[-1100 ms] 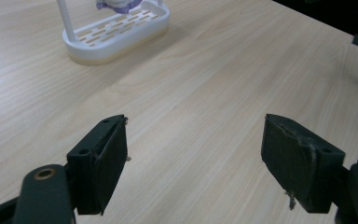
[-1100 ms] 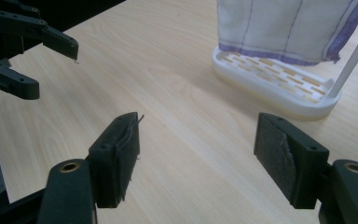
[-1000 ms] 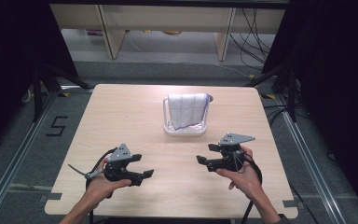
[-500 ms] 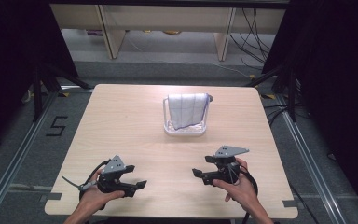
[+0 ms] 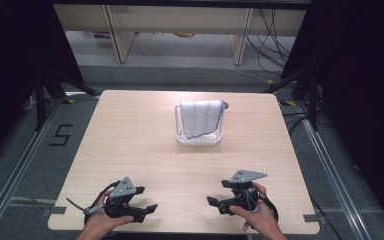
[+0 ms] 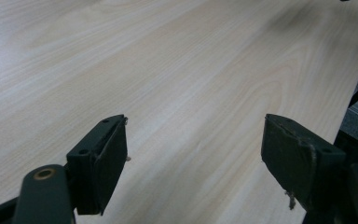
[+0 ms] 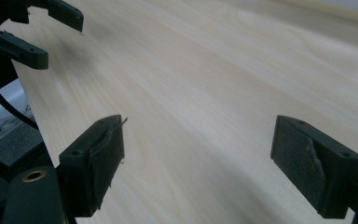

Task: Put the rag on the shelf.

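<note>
Toward the far middle of the desk (image 5: 130, 145): cloth (image 5: 199, 116), white with thin dark grid lines, draped over the top bar of a small white rack (image 5: 198, 141). Hung flat, broad face turned to the near edge; long axis along the bar, running left to right across the desk; loose lower hem pointing down into the rack's base, one corner sagging lower at the left. No contact with either tool.

Well apart from it, at the near edge: left tool (image 5: 146, 198) held low over bare wood, jaws wide, nothing between the pads. Right tool (image 5: 217, 192) likewise low and near the edge, jaws just opened to full spread, nothing between them. Jaw tips of each turned toward the other across an open stretch of desk.

Step in hand, as judged: standby, with no grasp begun and the cloth sitting settled on the rack.

Next move, if the cloth is to be handled: a long forward reach with both tools, jaws kept wide, then a pinch at each upper corner along the bar. Risk noted: light rack likely to tip or slide under a one-sided pull.
</note>
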`<state>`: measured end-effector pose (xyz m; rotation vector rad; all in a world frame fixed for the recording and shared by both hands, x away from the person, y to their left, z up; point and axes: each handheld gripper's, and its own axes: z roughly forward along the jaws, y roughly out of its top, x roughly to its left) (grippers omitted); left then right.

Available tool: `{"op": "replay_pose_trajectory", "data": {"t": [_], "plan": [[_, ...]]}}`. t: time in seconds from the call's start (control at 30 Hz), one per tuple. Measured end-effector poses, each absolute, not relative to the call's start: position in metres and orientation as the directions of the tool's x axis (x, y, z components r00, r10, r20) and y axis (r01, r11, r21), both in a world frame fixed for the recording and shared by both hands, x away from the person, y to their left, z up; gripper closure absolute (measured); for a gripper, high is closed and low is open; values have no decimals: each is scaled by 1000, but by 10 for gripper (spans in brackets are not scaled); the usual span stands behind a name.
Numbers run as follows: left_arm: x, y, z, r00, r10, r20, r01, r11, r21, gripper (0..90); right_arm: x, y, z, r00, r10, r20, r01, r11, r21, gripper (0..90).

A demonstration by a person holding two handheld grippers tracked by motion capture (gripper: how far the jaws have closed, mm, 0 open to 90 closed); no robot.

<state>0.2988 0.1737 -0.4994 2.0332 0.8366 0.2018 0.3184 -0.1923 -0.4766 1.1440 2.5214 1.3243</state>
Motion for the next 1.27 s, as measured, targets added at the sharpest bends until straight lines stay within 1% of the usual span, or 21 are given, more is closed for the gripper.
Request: {"op": "replay_pose_trajectory", "data": {"t": [0.1, 0.17, 0.2, 0.27, 0.3, 0.33, 0.37, 0.4, 0.43, 0.6, 0.67, 0.73, 0.77, 0.8, 0.83, 0.87, 0.93, 0.97, 1.1, 1.17, 1.27], "plan": [[292, 173, -500, 763, 627, -159, 480, -384, 789, 226, 311, -197, -482, -726, 655, 208, 564, 395, 725, 178], [291, 172, -500, 770, 620, -150, 469, -390, 792, 226, 307, -197, -482, -717, 663, 216, 580, 394, 713, 174], [290, 174, -499, 785, 606, -131, 456, -420, 785, 226, 306, -199, -484, -728, 659, 190, 562, 413, 717, 171], [287, 171, -499, 777, 615, -137, 455, -398, 796, 226, 302, -200, -485, -730, 657, 188, 557, 414, 719, 171], [285, 171, -499, 782, 610, -129, 448, -405, 797, 225, 297, -199, -486, -714, 667, 213, 585, 401, 705, 171], [285, 171, -499, 784, 607, -133, 452, -411, 791, 225, 297, -201, -487, -740, 645, 191, 554, 424, 716, 171], [284, 170, -500, 785, 602, -145, 457, -405, 792, 225, 293, -201, -487, -731, 659, 179, 560, 429, 708, 171], [283, 170, -501, 788, 603, -125, 449, -424, 786, 225, 293, -201, -487, -731, 659, 179, 560, 429, 708, 171], [282, 168, -501, 788, 602, -132, 453, -420, 786, 225, 291, -202, -488, -733, 658, 170, 555, 436, 708, 171], [282, 167, -502, 792, 597, -132, 451, -425, 785, 225, 290, -202, -488, -733, 659, 169, 556, 437, 707, 171], [283, 168, -502, 794, 597, -113, 442, -440, 782, 225, 290, -202, -488, -731, 660, 172, 559, 435, 706, 171], [282, 167, -503, 779, 613, -132, 460, -415, 785, 225, 290, -202, -489, -737, 655, 166, 552, 441, 708, 171], [284, 169, -502, 794, 599, -104, 441, -450, 777, 225, 290, -201, -489, -736, 656, 167, 555, 444, 703, 171], [283, 168, -503, 786, 605, -125, 451, -424, 786, 225, 290, -201, -489, -737, 656, 165, 554, 446, 703, 171], [283, 167, -503, 785, 607, -124, 449, -421, 788, 225, 290, -201, -490, -739, 655, 160, 549, 447, 706, 171], [284, 169, -502, 798, 592, -115, 445, -450, 774, 225, 291, -201, -490, -745, 648, 159, 545, 454, 705, 171], [284, 169, -503, 793, 599, -112, 445, -444, 778, 225, 292, -201, -491, -750, 642, 161, 543, 458, 704, 171], [284, 167, -504, 783, 608, -132, 457, -418, 785, 225, 292, -201, -491, -751, 642, 158, 540, 458, 706, 171], [285, 168, -505, 780, 611, -133, 465, -424, 777, 225, 292, -201, -491, -750, 642, 162, 544, 458, 704, 171], [288, 171, -505, 787, 609, -101, 450, -453, 770, 225, 293, -201, -492, -749, 642, 165, 545, 455, 704, 171], [289, 171, -506, 773, 623, -118, 464, -430, 774, 225, 292, -201, -492, -744, 647, 166, 552, 454, 700, 171]]}}
